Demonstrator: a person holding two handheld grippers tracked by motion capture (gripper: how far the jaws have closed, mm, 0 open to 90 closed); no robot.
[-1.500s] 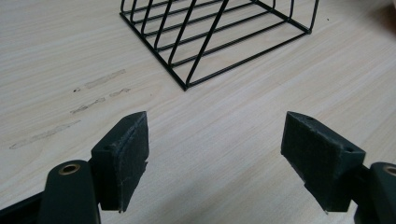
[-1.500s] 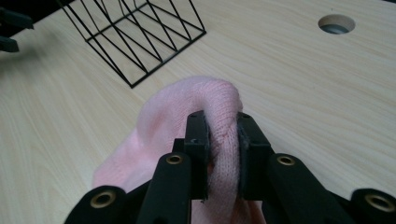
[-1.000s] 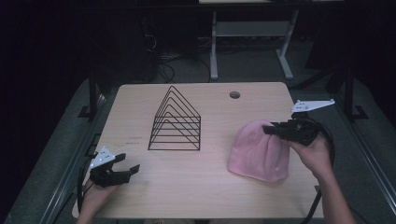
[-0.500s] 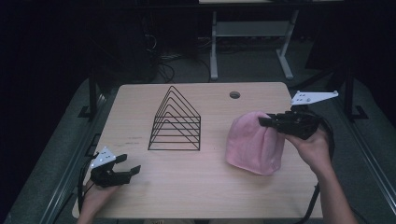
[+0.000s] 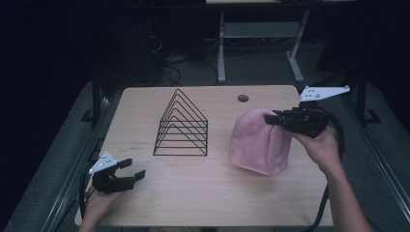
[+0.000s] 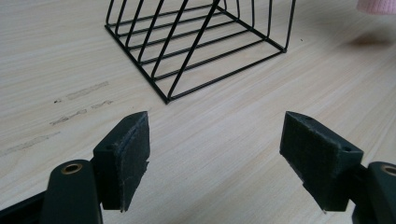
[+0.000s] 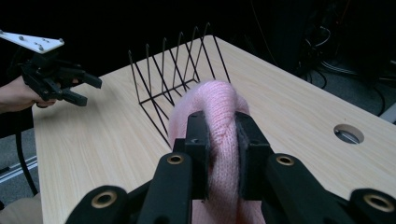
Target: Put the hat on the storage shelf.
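Observation:
A pink knitted hat [image 5: 258,142] hangs at the right of the table, its lower edge near the wood. My right gripper [image 5: 270,117] is shut on the hat's top fold, and in the right gripper view the pink knit [image 7: 219,121] is pinched between both pads. A black wire rack [image 5: 182,125] of triangular loops stands at the table's middle. My left gripper [image 5: 134,169] rests low at the front left corner, open, with nothing between its pads [image 6: 128,149]. The rack's front corner [image 6: 167,99] lies just beyond them.
The wooden table [image 5: 212,193] has a round cable hole [image 5: 243,98] at the back right. A metal stand [image 5: 256,34] and cables sit on the dark floor behind. Bare wood lies between the rack and the front edge.
My right gripper has risen and drawn the pink hat up from lying flat, so it now hangs bunched. The left gripper has stayed put.

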